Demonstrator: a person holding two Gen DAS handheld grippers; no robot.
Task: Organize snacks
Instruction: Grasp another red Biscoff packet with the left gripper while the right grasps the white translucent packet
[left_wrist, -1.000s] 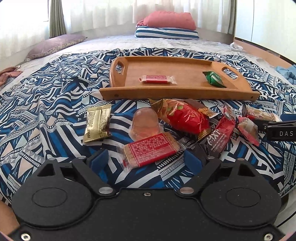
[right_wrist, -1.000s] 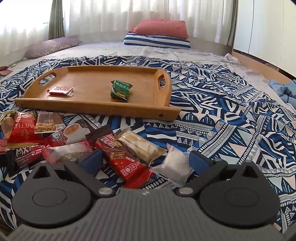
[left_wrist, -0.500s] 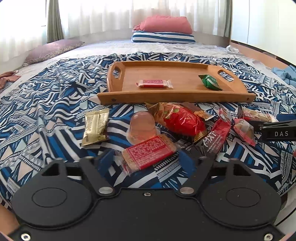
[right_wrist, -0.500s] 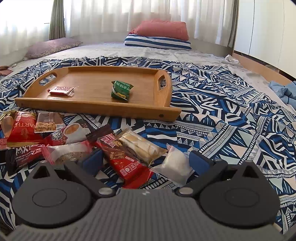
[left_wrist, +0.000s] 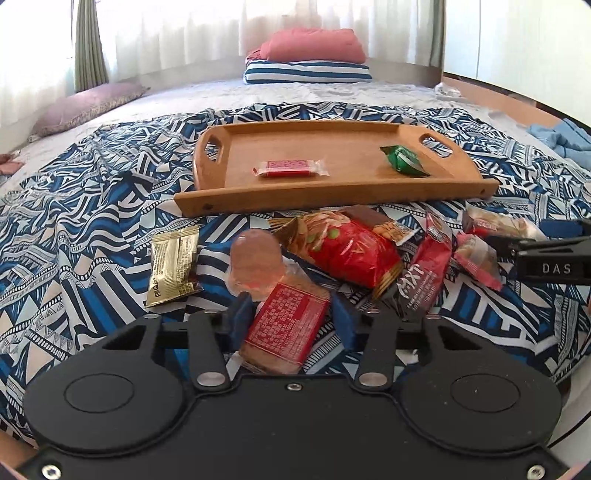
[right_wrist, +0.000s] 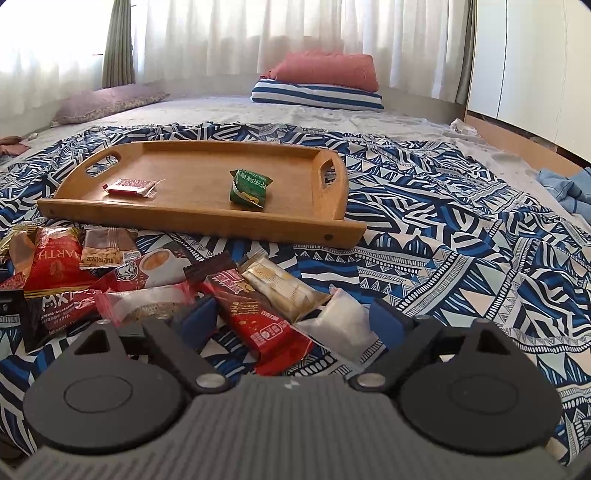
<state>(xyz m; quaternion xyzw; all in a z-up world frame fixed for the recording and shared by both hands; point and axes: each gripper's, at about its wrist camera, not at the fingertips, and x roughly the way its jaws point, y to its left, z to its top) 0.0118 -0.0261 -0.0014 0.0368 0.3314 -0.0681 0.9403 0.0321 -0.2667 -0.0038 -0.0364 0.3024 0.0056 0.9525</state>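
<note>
Nearest to me, the left gripper (left_wrist: 291, 317) had its jaws closing around a flat red-labelled biscuit bar in clear wrap (left_wrist: 286, 326). The bar lay between the two blue pads; the left pad (left_wrist: 240, 314) looked to be touching its edge, while on the right I could not tell whether the pad had met the wrapper. Just beyond the bar, toward the wooden tray (left_wrist: 332, 195), stood a pink translucent jelly cup (left_wrist: 256, 266), touching the bar's far end. To the cup's left lay a gold foil sachet (left_wrist: 171, 266), apart from the pads.

On my other side, the right gripper (right_wrist: 291, 319) had its jaws wide but closing, with nothing pressed. Between its blue pads lay a long dark-red snack bar wrapper (right_wrist: 258, 321), and beside that a small white pouch (right_wrist: 341, 325), close to the right pad (right_wrist: 388, 321) without clearly touching it. A pale gold biscuit pack (right_wrist: 284, 286) lay just past them, nearer the tray.

Closer still to the tray sat a big red crisp bag (left_wrist: 347, 247), lying just short of the tray's near wall, with a black-and-red stick pack (left_wrist: 424, 273) to its right.

Inside the tray, a small red-and-clear wrapped bar (left_wrist: 290, 168) lay left of centre and a green foil packet (left_wrist: 404, 160) lay toward the right handle, the two well apart.

Everything rested on a blue, white and black patterned bedspread (right_wrist: 461, 240). Far behind the tray, a pink pillow (right_wrist: 328, 70) sat on a striped one.
</note>
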